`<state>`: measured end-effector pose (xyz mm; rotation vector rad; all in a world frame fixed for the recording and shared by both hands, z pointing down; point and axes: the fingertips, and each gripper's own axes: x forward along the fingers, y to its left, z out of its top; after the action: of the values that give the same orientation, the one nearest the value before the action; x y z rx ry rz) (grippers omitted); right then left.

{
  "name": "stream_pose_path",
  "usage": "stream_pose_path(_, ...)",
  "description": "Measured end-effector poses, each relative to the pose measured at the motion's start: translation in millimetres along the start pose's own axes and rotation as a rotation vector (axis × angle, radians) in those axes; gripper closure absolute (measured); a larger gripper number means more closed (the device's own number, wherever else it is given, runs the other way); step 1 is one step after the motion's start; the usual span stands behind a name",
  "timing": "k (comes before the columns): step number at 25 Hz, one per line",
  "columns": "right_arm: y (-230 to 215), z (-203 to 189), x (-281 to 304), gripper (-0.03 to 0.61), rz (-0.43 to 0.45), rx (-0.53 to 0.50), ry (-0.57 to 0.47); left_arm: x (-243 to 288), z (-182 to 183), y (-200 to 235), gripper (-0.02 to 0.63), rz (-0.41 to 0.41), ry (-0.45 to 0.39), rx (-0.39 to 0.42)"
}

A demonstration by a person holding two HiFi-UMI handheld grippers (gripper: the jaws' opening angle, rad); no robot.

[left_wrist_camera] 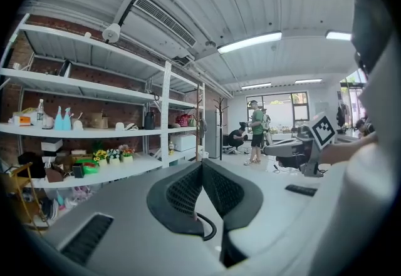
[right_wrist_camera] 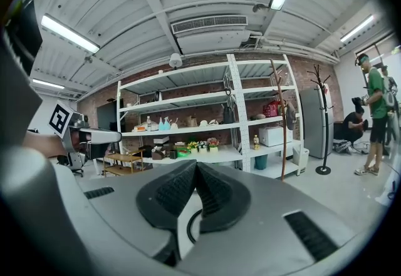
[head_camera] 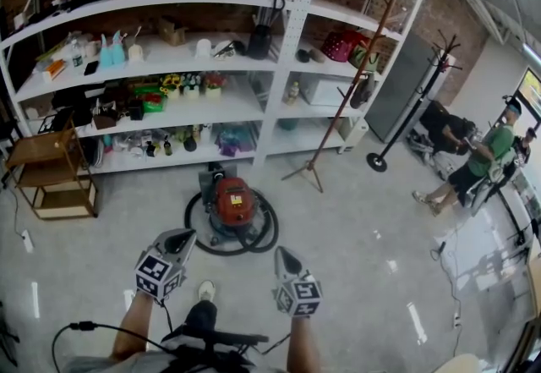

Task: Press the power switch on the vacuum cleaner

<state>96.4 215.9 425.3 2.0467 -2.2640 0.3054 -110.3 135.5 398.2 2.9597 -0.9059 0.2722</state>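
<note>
A red and grey vacuum cleaner (head_camera: 232,202) stands on the floor in front of the shelves, its black hose (head_camera: 258,240) coiled round it. My left gripper (head_camera: 177,240) and right gripper (head_camera: 286,260) hang side by side short of it, both apart from it. Each has its jaws closed tip to tip with nothing between them. In the left gripper view my left gripper (left_wrist_camera: 202,165) points level across the room, and in the right gripper view my right gripper (right_wrist_camera: 195,167) does the same. The vacuum is out of sight in both gripper views.
White shelving (head_camera: 292,33) full of small items fills the back wall. A wooden side table (head_camera: 51,172) stands at left, and a coat stand (head_camera: 347,101) leans at right beside a second stand (head_camera: 414,109). People (head_camera: 473,164) are at the far right. My shoe (head_camera: 206,289) is below.
</note>
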Motion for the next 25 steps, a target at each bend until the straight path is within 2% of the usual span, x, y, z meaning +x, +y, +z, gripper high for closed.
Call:
stream_pose_path(17, -33.8, 28.9, 99.1, 0.568, -0.052, 0.032, 0.017, 91.4, 23.1, 85.0, 0.621, -0.045, 0.013, -0.002)
stream_pose_path(25, -36.3, 39.2, 135.0, 0.567, -0.069, 0.034, 0.035, 116.3, 30.8, 119.9, 0.621, -0.058, 0.015, -0.020)
